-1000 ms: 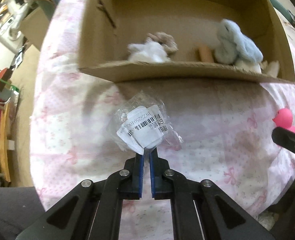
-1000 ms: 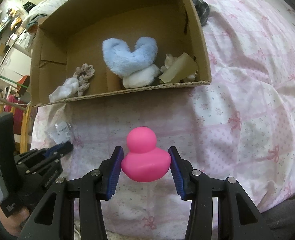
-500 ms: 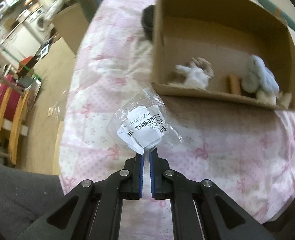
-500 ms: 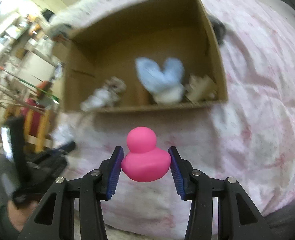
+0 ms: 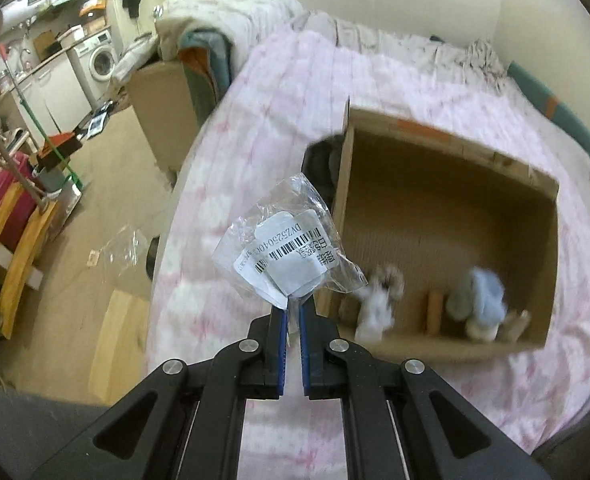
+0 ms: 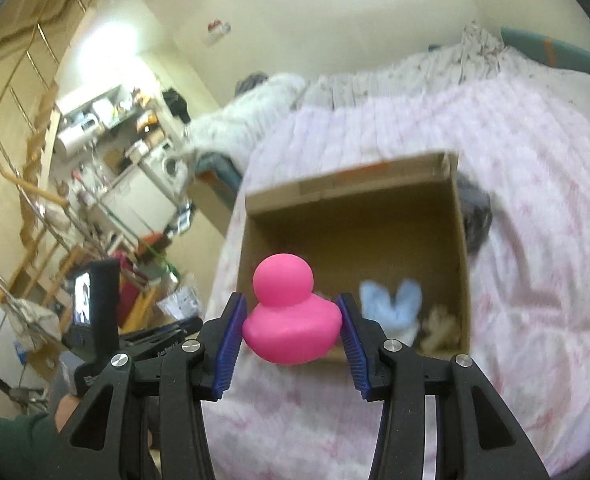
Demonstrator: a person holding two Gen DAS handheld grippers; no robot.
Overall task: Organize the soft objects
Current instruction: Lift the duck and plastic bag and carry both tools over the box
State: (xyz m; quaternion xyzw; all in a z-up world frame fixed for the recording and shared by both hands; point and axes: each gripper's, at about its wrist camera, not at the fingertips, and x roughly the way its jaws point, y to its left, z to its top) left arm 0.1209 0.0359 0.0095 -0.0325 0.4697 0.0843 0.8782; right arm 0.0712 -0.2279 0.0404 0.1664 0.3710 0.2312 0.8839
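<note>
My left gripper (image 5: pixel 291 312) is shut on a crumpled clear plastic bag (image 5: pixel 291 252) with white barcode labels, held up in the air left of the cardboard box (image 5: pixel 447 148). My right gripper (image 6: pixel 293 312) is shut on a pink rubber duck (image 6: pixel 291 320), its blue pads pressing both flanks, in front of the same box (image 6: pixel 351 184). Inside the box lie a light blue plush piece (image 5: pixel 483 292) (image 6: pixel 391 304), a white and brown fluffy item (image 5: pixel 379 304), a cream fluffy item (image 6: pixel 439 324) and a small brown cylinder (image 5: pixel 435 312). In the right wrist view my left gripper (image 6: pixel 167 332) shows at lower left.
The box rests on a bed with a pink patterned cover (image 5: pixel 255 120) (image 6: pixel 535 200). A dark object (image 5: pixel 323 160) lies against the box's outer wall. Left of the bed is bare floor (image 5: pixel 95 200) with a wooden chair (image 5: pixel 11 240), a plastic scrap (image 5: pixel 125 244) and a kitchen area beyond.
Both grippers have risen and tilted up, so the box now sits lower and smaller in both views and the room behind the bed shows. Bag and duck stay gripped.
</note>
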